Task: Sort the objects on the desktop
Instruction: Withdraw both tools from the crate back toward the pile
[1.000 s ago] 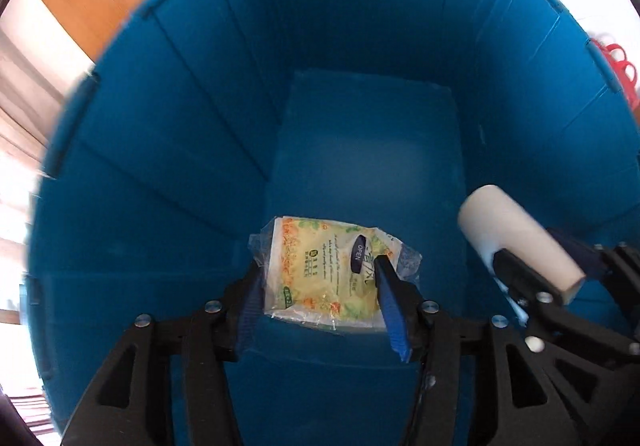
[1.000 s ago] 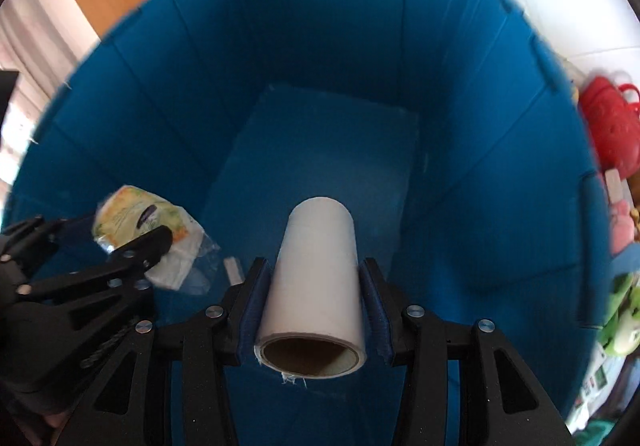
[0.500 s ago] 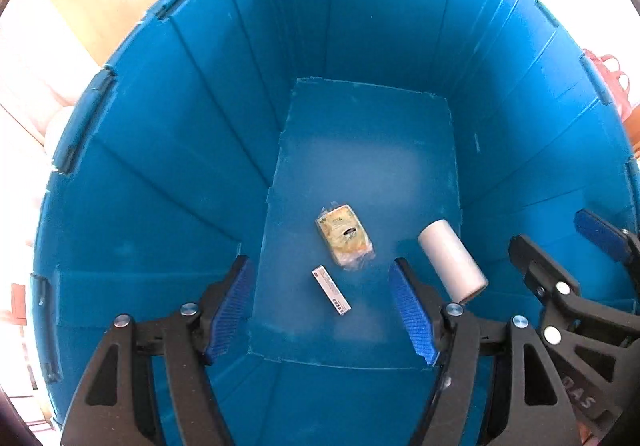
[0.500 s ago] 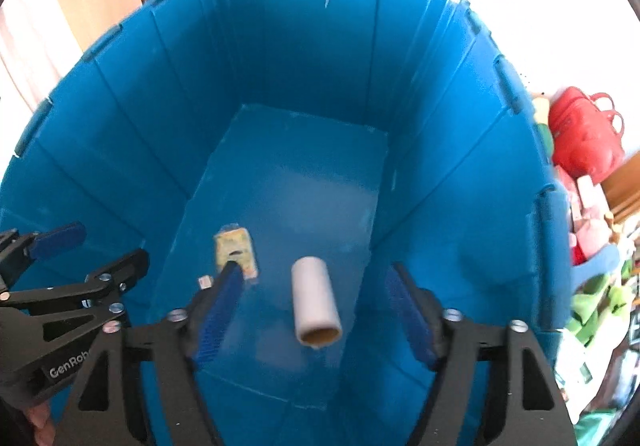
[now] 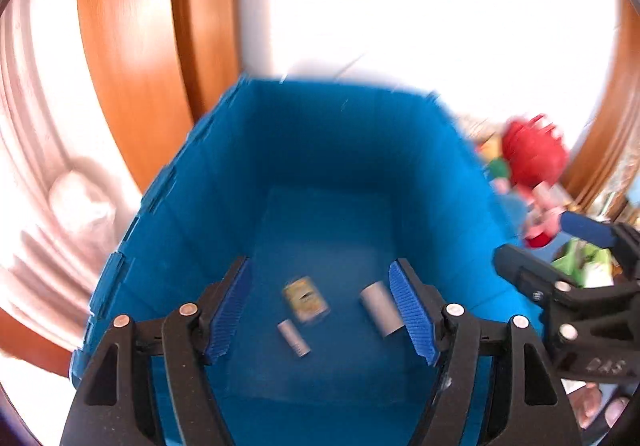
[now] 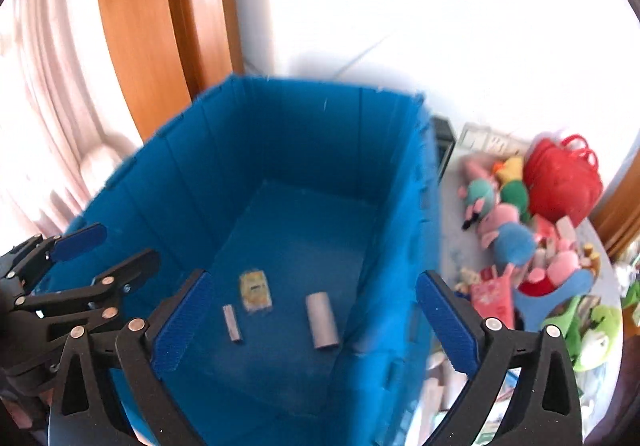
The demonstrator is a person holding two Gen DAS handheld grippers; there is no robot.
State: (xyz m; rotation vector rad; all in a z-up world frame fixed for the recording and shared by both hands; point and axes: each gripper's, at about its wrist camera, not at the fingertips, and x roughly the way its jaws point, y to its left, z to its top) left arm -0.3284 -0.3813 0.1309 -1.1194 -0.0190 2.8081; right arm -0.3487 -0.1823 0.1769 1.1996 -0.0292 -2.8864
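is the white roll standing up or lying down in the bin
Lying down. The white roll rests on its side on the floor of the blue bin, its open end showing, apart from the packet beside it.

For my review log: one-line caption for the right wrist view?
Open right gripper above deep blue plastic bin holding white paper roll, yellow wipes packet, small grey stick.

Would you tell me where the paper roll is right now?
The roll lies on the blue bin floor, right of the yellow packet, in both views, with neither gripper holding it.
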